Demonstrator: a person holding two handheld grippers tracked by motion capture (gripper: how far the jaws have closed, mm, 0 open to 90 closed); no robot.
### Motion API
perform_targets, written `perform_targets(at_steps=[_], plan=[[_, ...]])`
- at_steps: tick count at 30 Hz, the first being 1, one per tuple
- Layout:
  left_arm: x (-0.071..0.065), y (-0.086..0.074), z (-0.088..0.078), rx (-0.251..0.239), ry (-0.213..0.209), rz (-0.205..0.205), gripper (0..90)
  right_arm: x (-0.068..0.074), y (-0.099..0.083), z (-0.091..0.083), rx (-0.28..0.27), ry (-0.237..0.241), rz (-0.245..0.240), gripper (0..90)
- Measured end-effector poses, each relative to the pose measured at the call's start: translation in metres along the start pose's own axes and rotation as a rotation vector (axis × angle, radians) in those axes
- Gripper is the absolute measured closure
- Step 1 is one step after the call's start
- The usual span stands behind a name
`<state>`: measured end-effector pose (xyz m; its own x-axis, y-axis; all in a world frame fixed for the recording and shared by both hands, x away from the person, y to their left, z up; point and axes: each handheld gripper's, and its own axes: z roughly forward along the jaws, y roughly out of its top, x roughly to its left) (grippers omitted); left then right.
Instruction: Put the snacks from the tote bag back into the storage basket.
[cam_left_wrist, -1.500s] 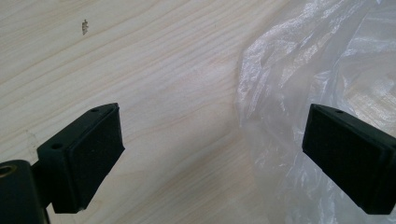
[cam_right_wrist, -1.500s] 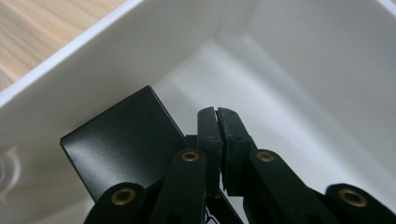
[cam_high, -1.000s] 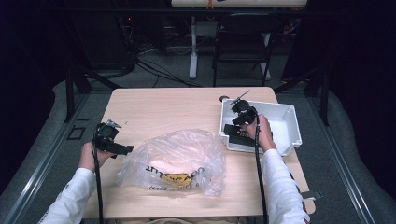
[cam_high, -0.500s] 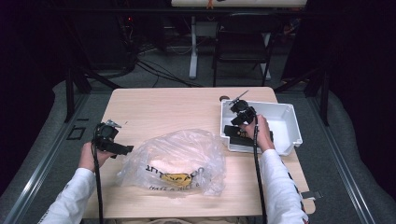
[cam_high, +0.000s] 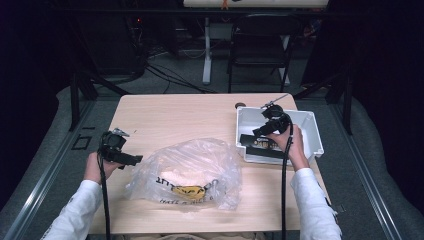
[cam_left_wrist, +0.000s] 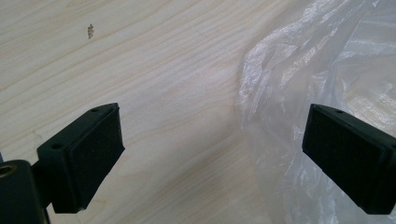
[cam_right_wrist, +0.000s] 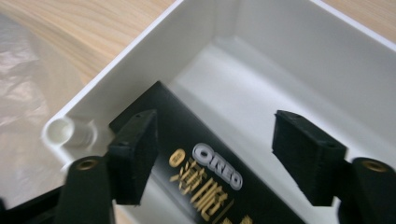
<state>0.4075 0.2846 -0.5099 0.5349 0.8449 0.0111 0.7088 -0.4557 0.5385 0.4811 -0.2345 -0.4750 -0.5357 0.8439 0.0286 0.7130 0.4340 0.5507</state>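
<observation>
Two tools in use, one per hand, over a light wooden worktop (cam_high: 175, 115).

Left tool (cam_high: 131, 159): held low near the left edge of the worktop, pointing toward a crumpled clear plastic bag (cam_high: 187, 172). Jaws spread wide, nothing between them. In the left gripper view the tool (cam_left_wrist: 212, 158) has bare wood under the gap, and one jaw sits over the bag's (cam_left_wrist: 322, 93) rim; contact with the film cannot be judged.

Bag: lies at the front middle of the worktop, lumpy, with dark printed lettering and a yellow patch showing through the film. Contents not identifiable.

White plastic bin (cam_high: 310, 131): sits at the right edge of the worktop, just beside the bag. Inside it lies a black packet (cam_high: 257, 141), flat along the bin's near-left wall. The right gripper view shows the packet (cam_right_wrist: 210, 172) carrying "OREO" in white and gold characters, one end tucked into a corner of the bin (cam_right_wrist: 261, 60).

Right tool (cam_high: 256, 132): held inside the bin, directly above the packet. Jaws spread in the right gripper view, tool (cam_right_wrist: 215, 154) straddling the packet's width, pads apart from its sides; not pinching it.
</observation>
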Motion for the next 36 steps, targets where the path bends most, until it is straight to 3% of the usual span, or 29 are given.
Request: perform_targets(at_steps=[4,10,15,27,32,36], plan=[[0.000,0.000,-0.001,-0.005,0.001,0.000,5.1,0.006,-0.014,-0.024,-0.023,-0.018,0.008,14.8],[-0.001,0.000,-0.001,-0.011,0.011,0.002,5.1,0.018,-0.043,-0.055,-0.066,-0.027,0.011,11.1],[0.000,-0.001,-0.003,-0.022,0.023,0.005,5.1,0.030,-0.071,-0.069,-0.088,-0.029,0.016,6.5],[0.000,-0.008,-0.004,-0.021,0.034,-0.005,4.9,0.053,-0.142,-0.053,-0.086,-0.035,0.082,2.2],[0.003,-0.009,-0.005,-0.020,0.033,-0.011,4.9,0.057,-0.166,-0.045,-0.082,-0.038,0.103,1.4],[0.003,-0.009,-0.003,-0.017,0.028,-0.012,4.8,0.060,-0.177,-0.041,-0.056,-0.051,0.094,1.0]])
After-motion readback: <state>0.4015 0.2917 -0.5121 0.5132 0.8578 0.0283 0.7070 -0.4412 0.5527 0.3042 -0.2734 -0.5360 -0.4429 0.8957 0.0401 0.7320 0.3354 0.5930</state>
